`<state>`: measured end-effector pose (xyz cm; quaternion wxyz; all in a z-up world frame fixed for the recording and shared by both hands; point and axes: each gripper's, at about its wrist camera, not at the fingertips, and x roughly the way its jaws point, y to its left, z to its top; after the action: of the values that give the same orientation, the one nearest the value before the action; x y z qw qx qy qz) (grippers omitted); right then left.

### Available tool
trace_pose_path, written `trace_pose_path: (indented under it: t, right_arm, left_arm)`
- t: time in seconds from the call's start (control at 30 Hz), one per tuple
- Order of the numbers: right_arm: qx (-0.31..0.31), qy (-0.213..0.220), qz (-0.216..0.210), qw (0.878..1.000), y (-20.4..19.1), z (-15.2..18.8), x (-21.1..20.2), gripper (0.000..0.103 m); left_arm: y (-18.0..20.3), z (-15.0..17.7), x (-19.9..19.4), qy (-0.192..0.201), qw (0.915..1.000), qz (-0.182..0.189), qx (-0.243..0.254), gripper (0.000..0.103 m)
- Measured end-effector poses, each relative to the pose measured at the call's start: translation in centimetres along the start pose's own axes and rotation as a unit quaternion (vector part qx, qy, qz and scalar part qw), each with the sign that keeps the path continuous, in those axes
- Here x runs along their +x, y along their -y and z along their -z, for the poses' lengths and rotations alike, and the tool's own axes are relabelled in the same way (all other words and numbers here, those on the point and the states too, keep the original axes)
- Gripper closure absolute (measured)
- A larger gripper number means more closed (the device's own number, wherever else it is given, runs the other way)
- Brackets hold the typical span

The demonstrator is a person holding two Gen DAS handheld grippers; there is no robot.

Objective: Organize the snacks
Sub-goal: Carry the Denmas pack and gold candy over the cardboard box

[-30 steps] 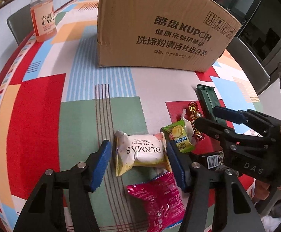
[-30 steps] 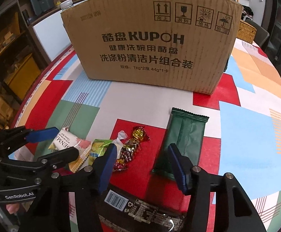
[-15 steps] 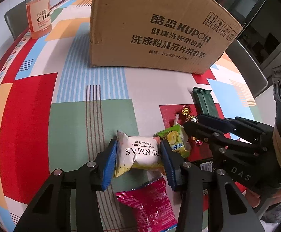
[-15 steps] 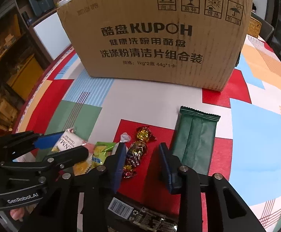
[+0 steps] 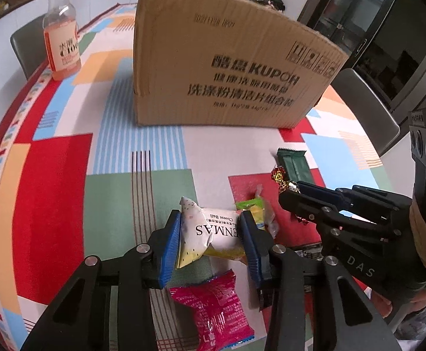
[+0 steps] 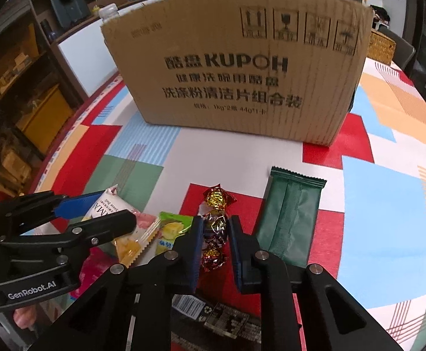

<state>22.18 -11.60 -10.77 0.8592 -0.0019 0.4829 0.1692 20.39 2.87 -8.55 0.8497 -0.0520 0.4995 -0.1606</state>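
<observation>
Both grippers have closed: the left gripper [image 5: 210, 238] clamps the DENMAS cheese-ball packet [image 5: 213, 234], the right gripper [image 6: 215, 241] the foil-wrapped candies [image 6: 214, 225], above a colour-block tablecloth [image 5: 60, 175] beside the KUPOH cardboard box [image 6: 242, 76].

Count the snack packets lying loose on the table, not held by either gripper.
4: green-yellow packet between the grippers, dark green bar on the right, pink packet nearest, black packet under the right hand-held gripper. The box's contents are hidden.

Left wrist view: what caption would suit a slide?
Left hand-held gripper clamps a white cheese-ball packet before a cardboard box on the patterned table.
</observation>
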Motion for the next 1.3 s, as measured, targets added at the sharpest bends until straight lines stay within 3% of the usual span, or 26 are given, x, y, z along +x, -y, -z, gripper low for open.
trace_pose_path:
  t: [0.7, 1.3]
  right_arm:
    - [-0.022, 0.101, -0.007, 0.995, -1.1, -2.1, -7.3, 0.084]
    - [-0.022, 0.200, -0.003, 0.979, -0.3, -6.7, -12.3, 0.084]
  left_arm:
    - [2.9, -2.5, -7.1, 0.103, 0.9936, -0.012, 0.045, 0.063]
    - [5.1, -7.7, -11.4, 0.197, 0.9764, -0.021, 0.085, 0.063]
